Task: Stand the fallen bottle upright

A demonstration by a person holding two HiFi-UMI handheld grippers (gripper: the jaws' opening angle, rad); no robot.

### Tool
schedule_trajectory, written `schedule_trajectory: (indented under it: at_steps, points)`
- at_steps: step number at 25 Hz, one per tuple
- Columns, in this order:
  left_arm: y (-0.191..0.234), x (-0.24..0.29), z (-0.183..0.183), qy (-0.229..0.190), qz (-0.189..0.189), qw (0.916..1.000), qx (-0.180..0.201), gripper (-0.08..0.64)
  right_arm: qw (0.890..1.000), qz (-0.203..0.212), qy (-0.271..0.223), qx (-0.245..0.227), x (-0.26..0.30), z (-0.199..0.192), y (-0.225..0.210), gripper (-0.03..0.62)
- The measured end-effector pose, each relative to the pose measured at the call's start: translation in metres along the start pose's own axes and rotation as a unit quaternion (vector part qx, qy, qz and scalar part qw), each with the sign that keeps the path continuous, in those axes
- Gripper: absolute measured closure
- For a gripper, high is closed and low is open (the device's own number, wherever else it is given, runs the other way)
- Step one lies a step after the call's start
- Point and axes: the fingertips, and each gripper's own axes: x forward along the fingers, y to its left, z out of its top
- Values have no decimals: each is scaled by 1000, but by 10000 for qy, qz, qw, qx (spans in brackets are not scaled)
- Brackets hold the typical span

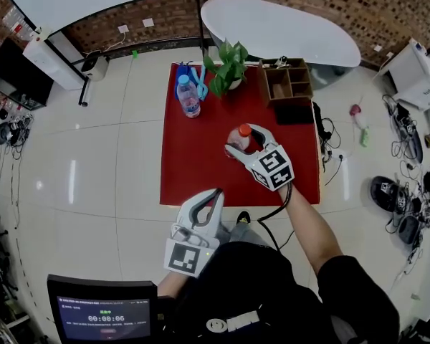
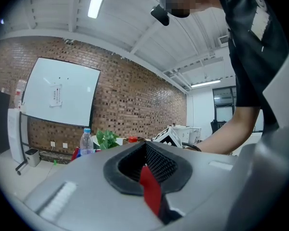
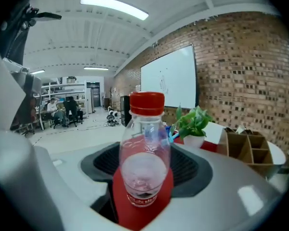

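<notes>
A clear bottle with a red cap (image 1: 244,130) stands upright between the jaws of my right gripper (image 1: 242,142) over the middle of the red tablecloth (image 1: 193,163). In the right gripper view the bottle (image 3: 144,153) fills the centre, cap up, and the right gripper (image 3: 144,179) is shut on its lower body. My left gripper (image 1: 213,196) hangs at the table's near edge, shut and holding nothing. In the left gripper view the left gripper (image 2: 147,173) points across the table toward the far wall.
A blue-capped water bottle (image 1: 188,96) stands upright at the cloth's far left, next to a potted plant (image 1: 228,66). A wooden organiser box (image 1: 287,82) sits at the far right corner. Cables and shoes (image 1: 394,192) lie on the floor to the right.
</notes>
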Motion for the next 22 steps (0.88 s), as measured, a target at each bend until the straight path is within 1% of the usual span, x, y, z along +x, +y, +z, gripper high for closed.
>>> schedule_trajectory:
  at_steps: [3, 8, 16, 22]
  points:
    - [-8, -1, -1, 77, -34, 9999, 58, 552, 9999, -98, -86, -31, -5, -5, 1, 276]
    - [-9, 4, -3, 120, -38, 9999, 57, 552, 9994, 21, 76, -337, 5, -4, 11, 276]
    - [-8, 0, 0, 73, 46, 10000, 43, 552, 9995, 43, 108, -310, 3, -6, 10, 275]
    - [-6, 0, 3, 14, 97, 9999, 56, 552, 9993, 173, 202, -256, 4, -6, 9, 273]
